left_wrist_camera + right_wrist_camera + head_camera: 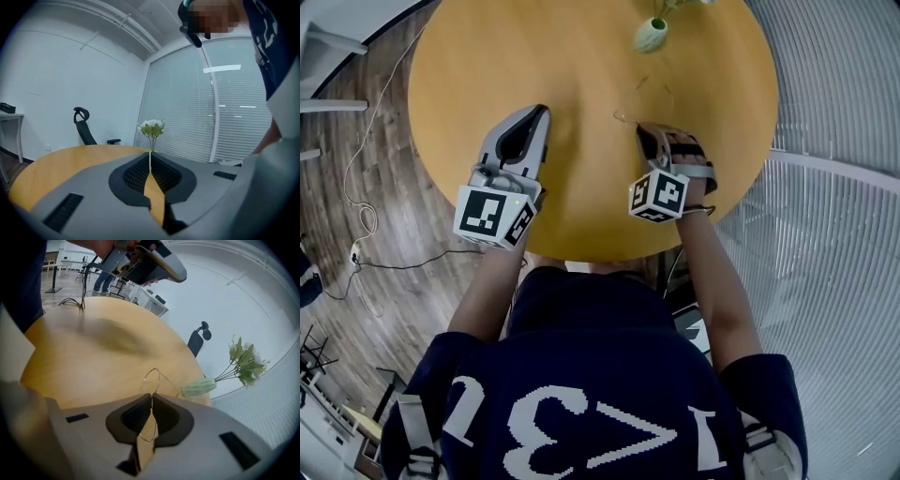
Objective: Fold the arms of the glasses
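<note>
Left gripper: held out ahead of the body, pointing close to level, marker cube nearest the person. Jaws fully together, nothing between them, as the left gripper view confirms. Left forearm bare, extended forward.

Right gripper: pitched steeply downward, cube facing up. Jaws closed in the right gripper view, clamping the thin wire frame of the glasses. Right forearm bare, extended forward.
</note>
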Action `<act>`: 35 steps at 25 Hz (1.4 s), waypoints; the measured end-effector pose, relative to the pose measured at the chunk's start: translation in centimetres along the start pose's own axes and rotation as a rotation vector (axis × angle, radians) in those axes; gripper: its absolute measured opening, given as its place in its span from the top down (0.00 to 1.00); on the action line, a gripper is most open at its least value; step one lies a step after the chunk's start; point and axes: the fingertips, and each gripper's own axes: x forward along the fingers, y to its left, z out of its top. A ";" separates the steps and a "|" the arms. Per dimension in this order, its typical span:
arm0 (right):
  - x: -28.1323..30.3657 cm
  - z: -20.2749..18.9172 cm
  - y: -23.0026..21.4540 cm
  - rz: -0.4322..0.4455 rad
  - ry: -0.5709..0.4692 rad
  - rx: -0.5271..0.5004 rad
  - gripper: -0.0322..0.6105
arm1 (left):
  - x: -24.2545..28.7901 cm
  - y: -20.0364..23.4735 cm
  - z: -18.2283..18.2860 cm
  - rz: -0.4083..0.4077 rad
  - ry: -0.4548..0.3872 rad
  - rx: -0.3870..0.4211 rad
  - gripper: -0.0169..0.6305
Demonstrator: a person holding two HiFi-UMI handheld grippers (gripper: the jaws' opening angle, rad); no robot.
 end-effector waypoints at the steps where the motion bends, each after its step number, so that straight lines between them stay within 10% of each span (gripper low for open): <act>1: -0.3 0.3 -0.3 -0.007 -0.013 -0.002 0.90 | 0.0 0.2 -0.1 -0.005 -0.001 -0.002 0.94; 20: -17.1 8.7 -9.4 -0.319 -0.269 -0.180 0.91 | 0.7 -2.9 8.6 -0.203 -0.067 0.025 0.94; 35: -23.1 11.2 -8.3 -0.507 -0.406 -0.403 0.91 | 1.2 -7.8 10.1 -0.502 0.061 -0.166 0.85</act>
